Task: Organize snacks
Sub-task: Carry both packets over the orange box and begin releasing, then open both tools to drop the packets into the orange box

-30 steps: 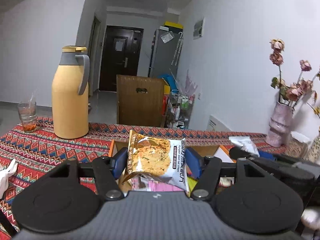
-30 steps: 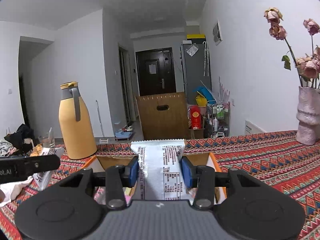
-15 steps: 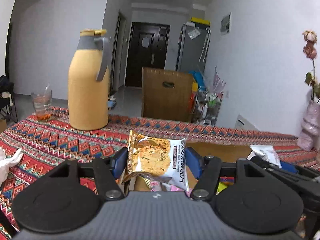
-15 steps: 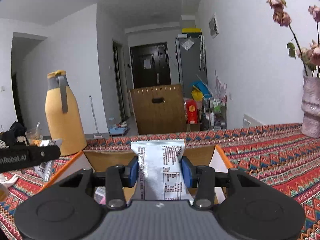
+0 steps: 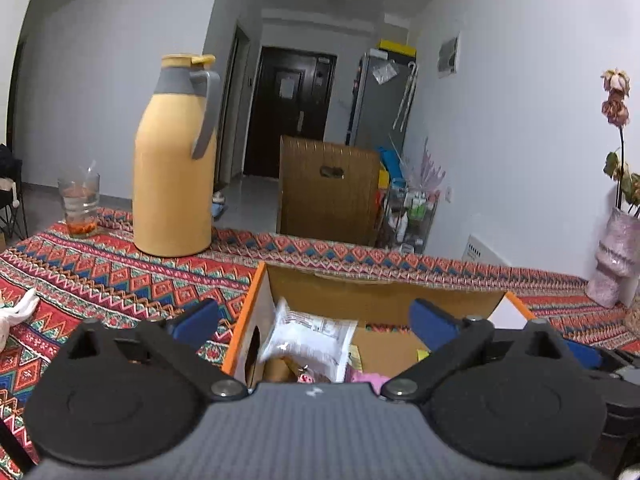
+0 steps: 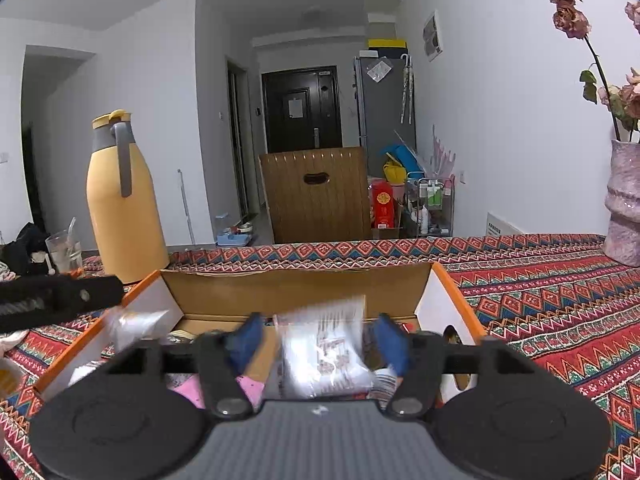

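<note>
With both sets of jaws having just opened, the left gripper (image 5: 314, 318) stands wide apart over the box (image 5: 384, 300) on the patterned cloth (image 5: 100, 276), its packet (image 5: 308, 338) lying inside near the left wall. The right gripper (image 6: 318, 338) is apart too, a blurred packet (image 6: 324, 352) loose between its pads (over the box).

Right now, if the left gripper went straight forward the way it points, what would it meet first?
Probably the white snack packet lying in the cardboard box. The left gripper points slightly down into the box, its jaws having just opened wide with nothing held. Past the packet stands the box's far wall; depth is uncertain.
</note>
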### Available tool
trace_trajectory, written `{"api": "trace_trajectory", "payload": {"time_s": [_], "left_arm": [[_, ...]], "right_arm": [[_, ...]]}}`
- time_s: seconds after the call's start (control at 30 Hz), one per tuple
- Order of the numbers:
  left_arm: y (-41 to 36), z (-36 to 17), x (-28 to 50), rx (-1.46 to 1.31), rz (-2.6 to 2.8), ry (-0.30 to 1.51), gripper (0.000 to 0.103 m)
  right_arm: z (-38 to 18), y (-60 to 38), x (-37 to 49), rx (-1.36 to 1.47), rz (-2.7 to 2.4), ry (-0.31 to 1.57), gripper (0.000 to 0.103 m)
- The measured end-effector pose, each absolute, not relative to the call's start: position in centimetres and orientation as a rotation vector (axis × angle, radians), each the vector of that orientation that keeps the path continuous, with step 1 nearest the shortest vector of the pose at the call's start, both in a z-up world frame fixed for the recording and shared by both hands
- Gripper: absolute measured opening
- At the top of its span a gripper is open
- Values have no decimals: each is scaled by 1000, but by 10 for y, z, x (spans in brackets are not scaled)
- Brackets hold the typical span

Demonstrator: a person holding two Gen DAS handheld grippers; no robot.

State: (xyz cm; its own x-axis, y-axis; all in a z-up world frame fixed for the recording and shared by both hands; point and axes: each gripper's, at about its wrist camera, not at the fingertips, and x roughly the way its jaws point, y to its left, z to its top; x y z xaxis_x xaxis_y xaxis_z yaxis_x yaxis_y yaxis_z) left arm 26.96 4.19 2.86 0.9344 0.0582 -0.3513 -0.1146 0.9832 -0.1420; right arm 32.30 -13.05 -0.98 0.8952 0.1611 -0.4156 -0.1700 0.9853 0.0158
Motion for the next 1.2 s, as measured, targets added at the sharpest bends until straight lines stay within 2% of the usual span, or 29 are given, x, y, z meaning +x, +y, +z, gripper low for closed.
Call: {"api": "trace_trajectory", "payload": {"time_s": [0.03, 0.1, 0.77, 1.2], "left_arm": [[42, 29, 270, -160, 88, 354, 103], [42, 29, 270, -158, 92, 354, 103], [35, 48, 246, -158, 70, 288, 103], [31, 81, 202, -113, 18, 245, 103]], "right_arm": [[-10, -132, 322, -16, 168, 429, 99], [-10, -132, 321, -12, 162, 422, 103], [-1, -131, 313, -21, 167, 402, 103], [39, -137, 269, -16, 230, 303, 103]]}}
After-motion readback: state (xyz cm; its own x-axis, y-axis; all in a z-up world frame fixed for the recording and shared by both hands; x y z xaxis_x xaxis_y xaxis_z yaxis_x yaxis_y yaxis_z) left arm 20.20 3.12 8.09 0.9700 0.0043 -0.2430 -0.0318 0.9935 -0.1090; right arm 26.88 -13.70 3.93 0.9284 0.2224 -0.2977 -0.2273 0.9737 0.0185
